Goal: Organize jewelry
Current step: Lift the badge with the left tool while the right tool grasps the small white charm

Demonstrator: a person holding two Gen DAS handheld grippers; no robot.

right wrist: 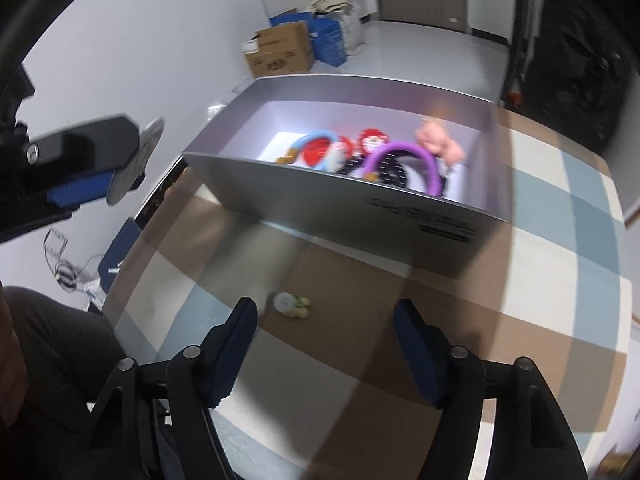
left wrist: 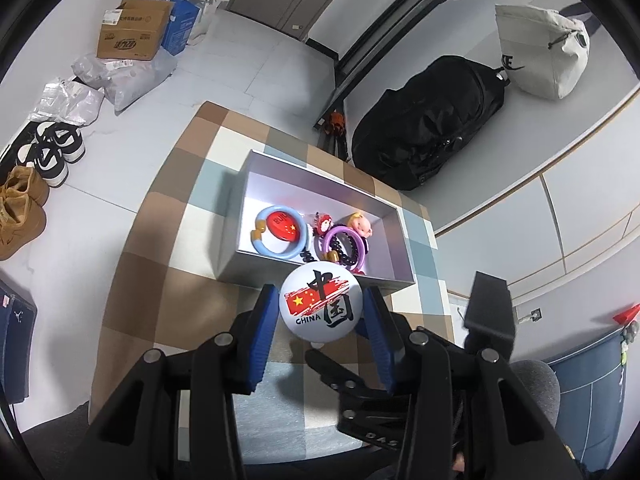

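Your right tongs (right wrist: 324, 320), half-open and empty, have the small charm (right wrist: 289, 305) just ahead, slightly left; left tongs (left wrist: 320, 312) hold the badge (left wrist: 320, 304).

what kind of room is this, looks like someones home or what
Probably a lived-in home, perhaps an entryway: sneakers lined up on the tiled floor, a cardboard box and parcels by the wall, a black backpack, and a low table with a checked cloth.
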